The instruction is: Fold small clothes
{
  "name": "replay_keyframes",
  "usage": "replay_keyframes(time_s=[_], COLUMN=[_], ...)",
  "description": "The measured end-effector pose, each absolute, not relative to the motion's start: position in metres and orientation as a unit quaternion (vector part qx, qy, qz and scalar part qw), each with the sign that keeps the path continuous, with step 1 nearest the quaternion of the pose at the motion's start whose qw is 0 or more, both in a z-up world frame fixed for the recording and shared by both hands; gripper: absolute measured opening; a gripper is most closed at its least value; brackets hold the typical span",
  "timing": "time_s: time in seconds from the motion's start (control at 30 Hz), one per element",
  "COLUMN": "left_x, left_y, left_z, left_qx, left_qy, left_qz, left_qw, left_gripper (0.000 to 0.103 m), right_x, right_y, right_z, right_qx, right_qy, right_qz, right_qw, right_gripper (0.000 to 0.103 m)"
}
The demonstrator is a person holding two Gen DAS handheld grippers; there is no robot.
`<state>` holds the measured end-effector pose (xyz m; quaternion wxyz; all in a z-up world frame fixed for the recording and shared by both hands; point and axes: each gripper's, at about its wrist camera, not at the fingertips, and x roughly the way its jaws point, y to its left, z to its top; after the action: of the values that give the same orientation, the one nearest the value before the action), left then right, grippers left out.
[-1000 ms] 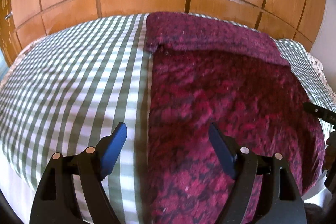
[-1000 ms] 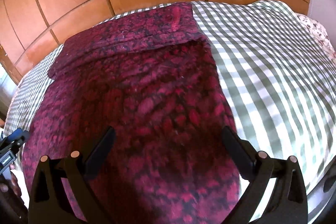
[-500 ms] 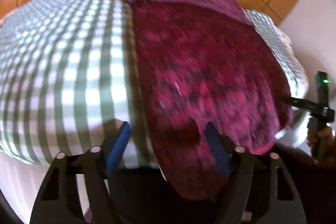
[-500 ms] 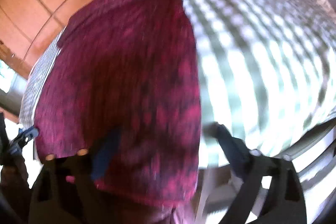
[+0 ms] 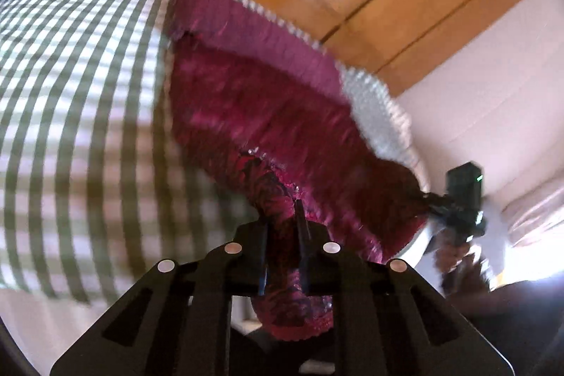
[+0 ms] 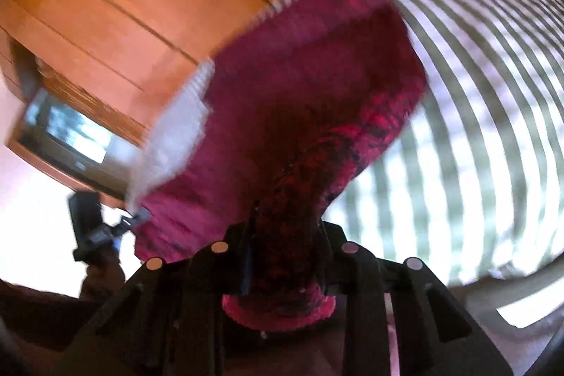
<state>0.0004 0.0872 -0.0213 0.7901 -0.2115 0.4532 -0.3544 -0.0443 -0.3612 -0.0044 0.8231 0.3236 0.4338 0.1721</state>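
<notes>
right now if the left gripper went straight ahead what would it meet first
The left gripper is shut on the red garment, so more of that cloth lies directly ahead. Beyond it is probably the checked bedcover, though blur leaves depth unclear.

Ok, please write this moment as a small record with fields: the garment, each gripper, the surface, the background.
garment: dark red patterned garment, near edge lifted, far part lying on the cover
left gripper: shut on the garment's near edge
right gripper: shut on the garment's near edge, cloth bunched between the fingers
surface: green and white checked cover
background: wooden panels
image: blurred by motion
</notes>
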Motion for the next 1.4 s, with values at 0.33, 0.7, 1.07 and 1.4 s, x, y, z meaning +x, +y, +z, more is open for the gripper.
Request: replay_keyframes(time_s=[0.33, 0.7, 1.07, 1.4], left_x=[0.095, 0.161, 0.115, 0.1], left_y=[0.082, 0.093, 0.108, 0.08], left_z=[-0.016, -0.03, -0.041, -0.065], left_qx=[-0.307, -0.385, -0.27, -0.198], left_qy=[0.439, 0.452, 0.443, 0.466], left_qz=[-0.325, -0.258, -0.257, -0.253], left_qw=[0.779, 0.762, 0.815, 0.825], left_gripper=[0.011, 0.078, 0.08, 0.016], right_x=[0.046, 0.105, 0.047, 0.032], right_y=[-0.409, -0.419, -0.424, -0.418], right_z=[-0.011, -0.04, -0.022, -0.05], right_qx=[0.413, 0.438, 0.296, 0.265], right_qy=[0.388, 0.402, 0.395, 0.43], right_qz=[0.089, 0.07, 0.004, -0.034], right_qw=[0.819, 0.801, 0.87, 0.863], right_gripper=[0.025, 0.067, 0.093, 0.023])
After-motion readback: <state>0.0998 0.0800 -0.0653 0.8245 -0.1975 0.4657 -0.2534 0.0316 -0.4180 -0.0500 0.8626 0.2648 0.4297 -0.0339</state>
